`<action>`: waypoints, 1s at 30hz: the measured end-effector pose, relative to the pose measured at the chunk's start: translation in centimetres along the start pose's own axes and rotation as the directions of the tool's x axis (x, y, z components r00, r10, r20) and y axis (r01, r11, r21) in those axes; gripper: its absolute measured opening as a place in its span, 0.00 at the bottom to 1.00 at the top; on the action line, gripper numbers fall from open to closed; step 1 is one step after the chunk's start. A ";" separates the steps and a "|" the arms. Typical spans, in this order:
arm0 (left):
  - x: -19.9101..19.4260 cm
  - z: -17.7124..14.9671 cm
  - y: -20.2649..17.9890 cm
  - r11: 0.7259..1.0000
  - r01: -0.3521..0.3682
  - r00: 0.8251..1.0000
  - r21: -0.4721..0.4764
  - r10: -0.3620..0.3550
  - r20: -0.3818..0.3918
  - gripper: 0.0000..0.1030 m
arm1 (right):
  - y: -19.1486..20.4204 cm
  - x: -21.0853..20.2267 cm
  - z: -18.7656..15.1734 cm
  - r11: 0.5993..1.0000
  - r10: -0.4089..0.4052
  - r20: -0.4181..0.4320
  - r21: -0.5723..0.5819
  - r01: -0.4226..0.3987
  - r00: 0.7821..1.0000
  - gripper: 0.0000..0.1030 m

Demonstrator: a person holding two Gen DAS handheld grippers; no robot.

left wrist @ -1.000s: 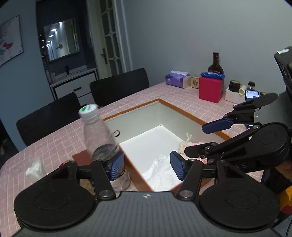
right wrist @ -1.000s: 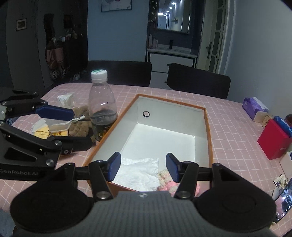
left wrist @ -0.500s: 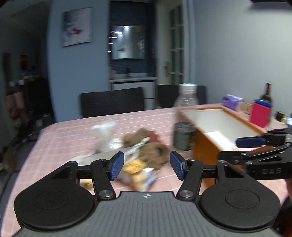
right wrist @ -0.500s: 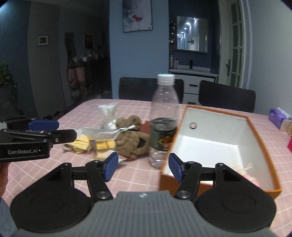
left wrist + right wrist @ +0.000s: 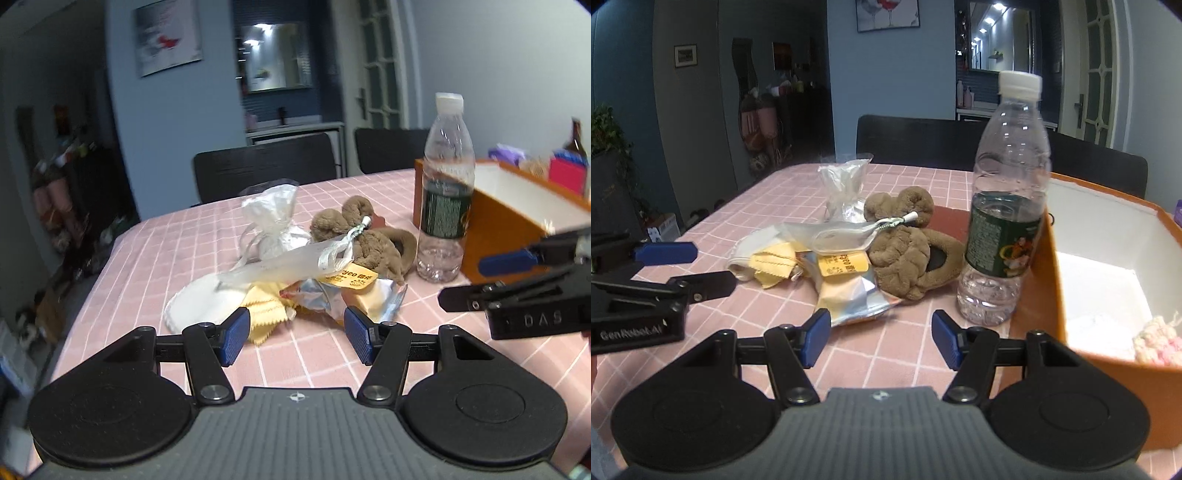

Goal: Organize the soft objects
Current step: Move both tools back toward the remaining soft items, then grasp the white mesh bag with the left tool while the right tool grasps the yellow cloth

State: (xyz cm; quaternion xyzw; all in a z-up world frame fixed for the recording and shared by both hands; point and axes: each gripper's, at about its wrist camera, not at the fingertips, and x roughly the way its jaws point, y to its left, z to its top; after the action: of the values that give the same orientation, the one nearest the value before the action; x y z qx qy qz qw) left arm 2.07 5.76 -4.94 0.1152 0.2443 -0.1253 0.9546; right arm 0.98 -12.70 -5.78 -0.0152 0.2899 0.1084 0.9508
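A brown plush toy (image 5: 373,240) (image 5: 908,254) lies on the pink checked table among a yellow cloth (image 5: 264,312) (image 5: 774,264), a white pad (image 5: 199,299), a white drawstring pouch (image 5: 275,221) (image 5: 844,186) and a foil packet (image 5: 354,295) (image 5: 849,291). An orange box (image 5: 1067,280) (image 5: 498,218) with a white inside holds a pink knitted item (image 5: 1156,339). My left gripper (image 5: 295,334) is open and empty, just short of the pile. My right gripper (image 5: 877,338) is open and empty, near the packet.
A plastic water bottle (image 5: 445,195) (image 5: 1004,206) stands between the pile and the box. A clear plastic sleeve with a tag (image 5: 295,262) lies over the pile. Black chairs (image 5: 266,170) stand at the table's far edge. A red box (image 5: 567,175) sits far right.
Both grippers have swung from above the box's inside leftward and down toward the pile on the table. Both stay open and empty.
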 end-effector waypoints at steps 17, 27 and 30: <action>10.0 0.1 -2.2 0.831 -0.088 0.996 0.550 0.092 0.020 0.67 | 0.3 8.7 4.7 0.999 0.002 -0.054 -0.036 -0.004 0.999 0.44; 11.7 0.6 -2.7 0.782 -0.073 0.997 0.619 0.068 0.032 0.33 | 0.8 10.6 4.5 0.998 0.043 -0.086 -0.042 -0.046 0.995 0.42; 11.6 0.5 -2.9 0.807 -0.049 0.999 0.589 0.043 0.025 0.07 | 1.0 10.7 4.4 0.997 0.050 -0.091 -0.046 -0.054 0.995 0.42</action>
State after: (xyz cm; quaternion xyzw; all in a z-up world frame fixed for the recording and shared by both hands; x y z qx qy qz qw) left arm 11.26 0.73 -10.72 0.4107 0.1857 -0.1722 0.8759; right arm 11.84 -9.20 -8.00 -0.0355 0.3299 0.1393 0.9330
